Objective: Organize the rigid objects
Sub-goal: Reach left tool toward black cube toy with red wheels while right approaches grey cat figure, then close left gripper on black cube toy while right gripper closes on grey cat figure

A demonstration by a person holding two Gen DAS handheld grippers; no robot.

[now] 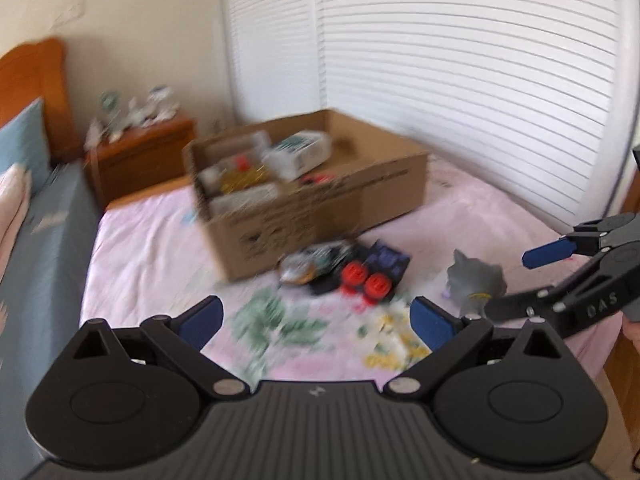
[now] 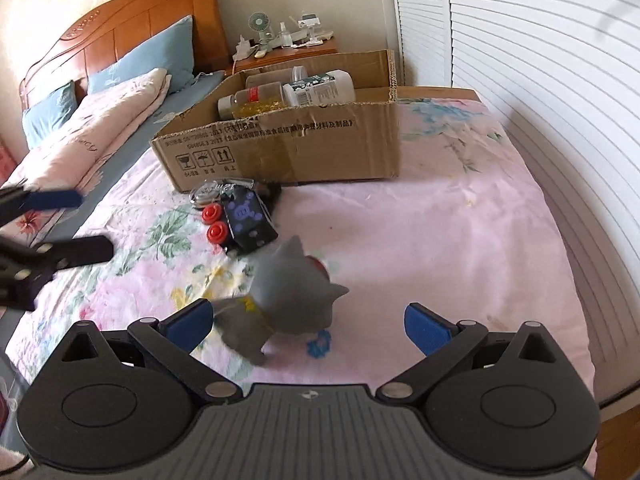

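Observation:
A grey cat-like toy figure (image 2: 288,300) lies on the pink floral bedsheet (image 2: 440,240), between the open fingers of my right gripper (image 2: 308,326), close to its left pad (image 2: 188,324). It also shows in the left wrist view (image 1: 474,280). A black toy car with red wheels (image 2: 240,224) lies beyond it, next to a shiny packet (image 2: 206,194). A cardboard box (image 2: 288,148) holds bottles (image 2: 316,88). My left gripper (image 1: 316,320) is open and empty above the sheet, short of the car (image 1: 360,276). The left view is blurred.
A wooden nightstand (image 2: 288,50) with a small fan and clutter stands behind the box. Pillows (image 2: 120,112) and a wooden headboard (image 2: 120,28) are at the left. White louvred doors (image 2: 540,60) run along the right side of the bed.

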